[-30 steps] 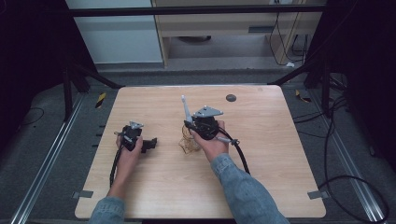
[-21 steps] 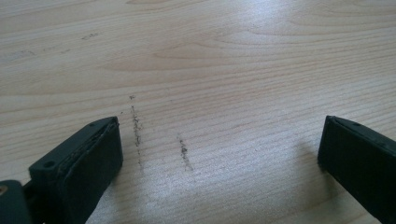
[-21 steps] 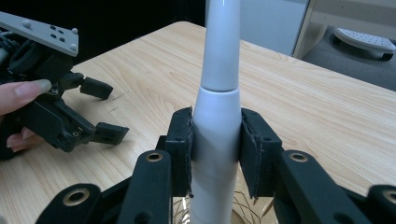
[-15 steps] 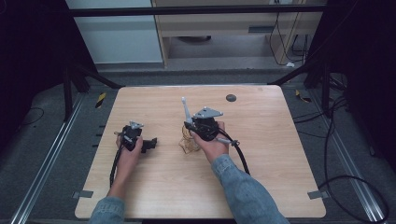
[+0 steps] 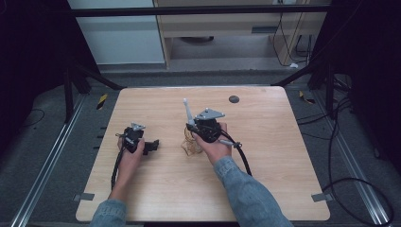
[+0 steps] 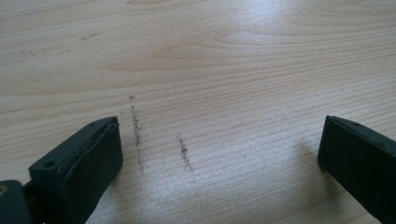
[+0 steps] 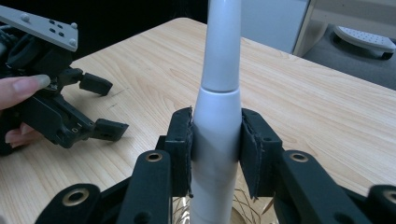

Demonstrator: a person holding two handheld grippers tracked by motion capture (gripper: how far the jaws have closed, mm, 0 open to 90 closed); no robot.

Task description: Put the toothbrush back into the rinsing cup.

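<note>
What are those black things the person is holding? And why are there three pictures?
A person sits at a wooden table holding a hand tool with a claw in each hand. One picture is taken from above. The other two come from little cameras riding on the claws. The left claw is open, with only bare table between its jaws. The right claw is squeezed shut on a white whisk handle, and thin golden wires hang under it. A small dark disc lies farther back on the table.

Nothing moves between the earlier pictures and now around the wooden table [image 5: 265, 179]; no change shows.
</note>
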